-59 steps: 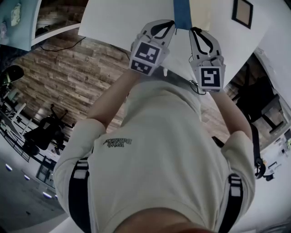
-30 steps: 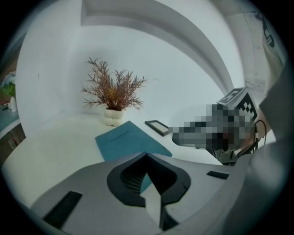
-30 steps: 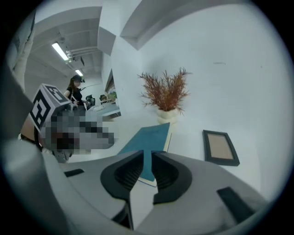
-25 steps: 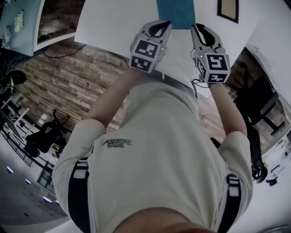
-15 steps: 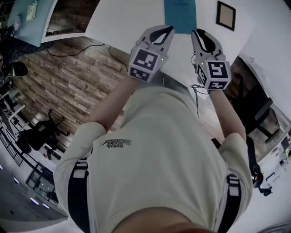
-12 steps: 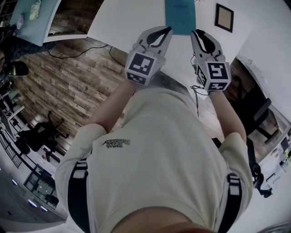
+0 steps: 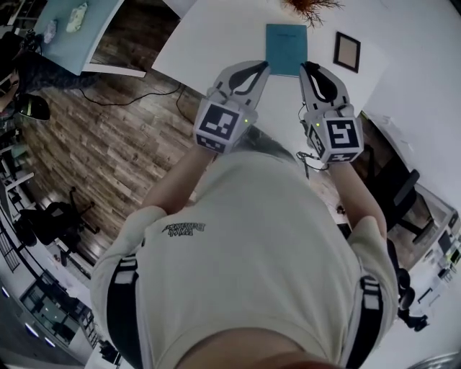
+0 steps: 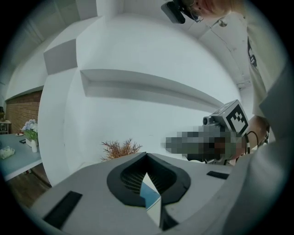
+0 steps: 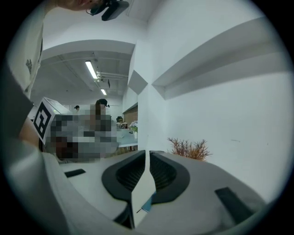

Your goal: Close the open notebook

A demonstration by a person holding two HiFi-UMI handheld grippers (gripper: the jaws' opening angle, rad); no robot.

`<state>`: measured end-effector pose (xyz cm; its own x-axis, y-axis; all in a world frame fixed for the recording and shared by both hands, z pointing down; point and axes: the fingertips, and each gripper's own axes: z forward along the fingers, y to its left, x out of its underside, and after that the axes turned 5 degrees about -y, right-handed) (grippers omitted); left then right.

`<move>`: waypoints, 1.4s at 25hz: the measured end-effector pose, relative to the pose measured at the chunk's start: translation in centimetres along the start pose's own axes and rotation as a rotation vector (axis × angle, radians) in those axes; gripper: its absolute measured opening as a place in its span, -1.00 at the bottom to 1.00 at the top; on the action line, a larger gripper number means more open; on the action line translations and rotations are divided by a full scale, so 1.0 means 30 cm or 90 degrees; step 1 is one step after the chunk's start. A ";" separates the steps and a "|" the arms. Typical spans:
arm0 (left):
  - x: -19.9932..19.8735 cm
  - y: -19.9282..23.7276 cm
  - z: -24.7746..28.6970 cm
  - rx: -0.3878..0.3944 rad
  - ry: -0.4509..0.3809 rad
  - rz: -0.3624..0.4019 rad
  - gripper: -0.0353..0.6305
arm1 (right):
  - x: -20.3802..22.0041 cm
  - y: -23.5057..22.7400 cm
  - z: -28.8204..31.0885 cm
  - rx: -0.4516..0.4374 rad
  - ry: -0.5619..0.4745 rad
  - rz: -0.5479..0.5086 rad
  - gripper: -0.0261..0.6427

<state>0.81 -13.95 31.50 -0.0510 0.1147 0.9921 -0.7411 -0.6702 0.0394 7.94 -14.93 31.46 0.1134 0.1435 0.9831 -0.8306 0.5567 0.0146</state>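
A person's cream shirt (image 7: 252, 245) fills the lower head view and hides the near edge of the white counter (image 7: 209, 36). A dried reddish twig plant (image 7: 308, 6) at 12 o'clock is cut off by the frame. Brown wood-plank floor (image 7: 101, 137) spreads at 9 o'clock, with a pale blue table (image 7: 72, 36) at 10 o'clock.

The left tongs (image 7: 265, 65) seem pressed together at the tips, gripping nothing. The flat teal notebook (image 7: 286, 48) lies closed on the counter at 12 o'clock, clear of both tongs. The right tongs (image 7: 305, 66) have just been closing and stand a thin slit apart, with nothing between them. A dark-framed picture (image 7: 347, 52) sits at 1 o'clock.
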 end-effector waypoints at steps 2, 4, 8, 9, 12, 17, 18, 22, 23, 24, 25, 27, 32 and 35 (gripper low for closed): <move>-0.025 -0.002 -0.026 -0.004 -0.007 0.005 -0.85 | -0.029 0.018 -0.009 -0.005 -0.009 -0.007 -0.91; -0.047 -0.007 -0.052 -0.008 -0.013 0.011 -0.86 | -0.056 0.037 -0.020 -0.011 -0.019 -0.009 -0.91; -0.069 -0.019 -0.116 -0.018 -0.023 0.018 -0.86 | -0.084 0.090 -0.048 -0.025 -0.033 -0.006 -0.91; -0.072 -0.020 -0.133 -0.021 -0.025 0.020 -0.86 | -0.088 0.106 -0.054 -0.029 -0.037 -0.006 -0.91; -0.071 -0.022 -0.172 -0.029 -0.026 0.032 -0.86 | -0.095 0.150 -0.066 -0.044 -0.048 -0.004 -0.91; -0.055 -0.010 -0.214 -0.047 -0.029 0.040 -0.86 | -0.079 0.202 -0.080 -0.068 -0.055 0.004 -0.91; -0.053 -0.007 -0.222 -0.051 -0.031 0.040 -0.86 | -0.080 0.213 -0.082 -0.073 -0.060 0.006 -0.91; -0.056 -0.008 -0.242 -0.062 -0.029 0.039 -0.86 | -0.140 0.257 -0.100 -0.100 -0.124 0.011 -0.91; -0.058 -0.010 -0.243 -0.062 -0.032 0.038 -0.86 | -0.155 0.263 -0.101 -0.103 -0.136 0.002 -0.91; -0.059 -0.010 -0.245 -0.062 -0.034 0.038 -0.86 | -0.163 0.266 -0.100 -0.104 -0.141 -0.009 -0.91; -0.060 -0.011 -0.246 -0.062 -0.036 0.038 -0.86 | -0.166 0.268 -0.099 -0.106 -0.141 -0.018 -0.91; -0.062 -0.007 -0.244 -0.064 -0.037 0.037 -0.86 | -0.174 0.272 -0.094 -0.116 -0.142 -0.024 -0.92; -0.076 0.009 -0.230 -0.065 -0.039 0.038 -0.85 | -0.193 0.287 -0.079 -0.131 -0.146 -0.039 -0.92; -0.083 0.018 -0.225 -0.066 -0.043 0.037 -0.85 | -0.180 0.294 -0.065 -0.137 -0.134 -0.037 -0.92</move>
<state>-3.98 -9.64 28.25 -0.0527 0.0254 0.9983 -0.8039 -0.5942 -0.0273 1.07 -9.20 25.92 0.0238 -0.0544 0.9982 -0.6891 0.7225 0.0558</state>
